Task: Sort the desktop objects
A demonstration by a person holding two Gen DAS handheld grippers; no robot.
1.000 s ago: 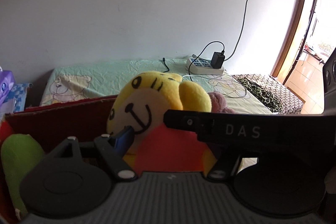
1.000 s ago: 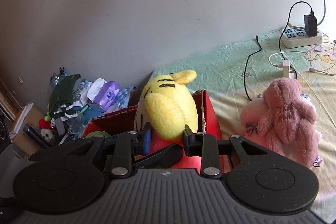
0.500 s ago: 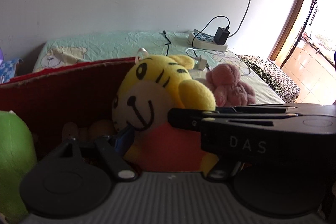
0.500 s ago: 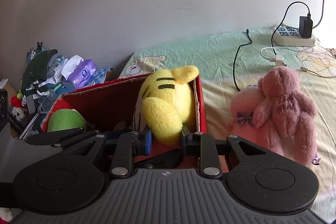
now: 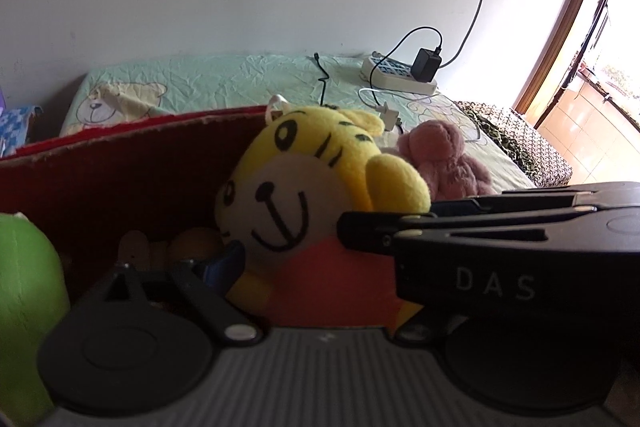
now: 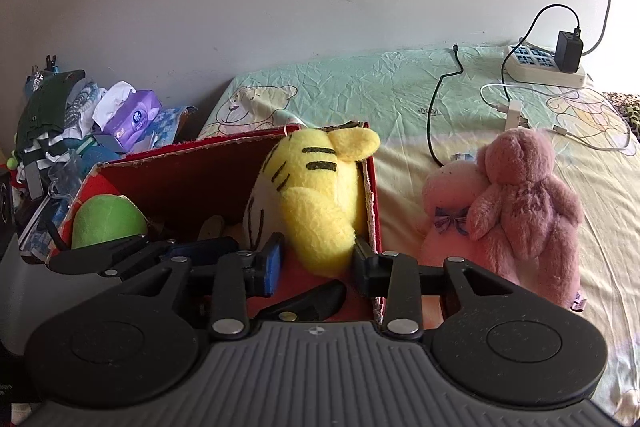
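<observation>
A yellow tiger plush (image 6: 316,195) (image 5: 304,187) sits at the right end of the red box (image 6: 192,151) (image 5: 140,135). My right gripper (image 6: 316,263) straddles its lower body. The jaws are opening, and a small gap shows at the blue pad (image 6: 272,263). My left gripper (image 5: 316,259) reaches in from the left with its jaws opening wide. Its blue pad (image 5: 230,257) is by the plush's chin, and its other finger is hidden behind a right gripper finger (image 5: 372,231). A green plush (image 6: 108,219) lies at the box's left end.
A dusty-pink bear (image 6: 524,203) leans on a paler pink plush (image 6: 448,203) on the bed sheet right of the box. A power strip (image 6: 544,67) with charger and cables lies at the back right. A tissue pack (image 6: 128,119) and piled clutter sit at the left.
The tiger plush has come down from above the box rim into the box. Both grippers have spread their fingers off its sides.
</observation>
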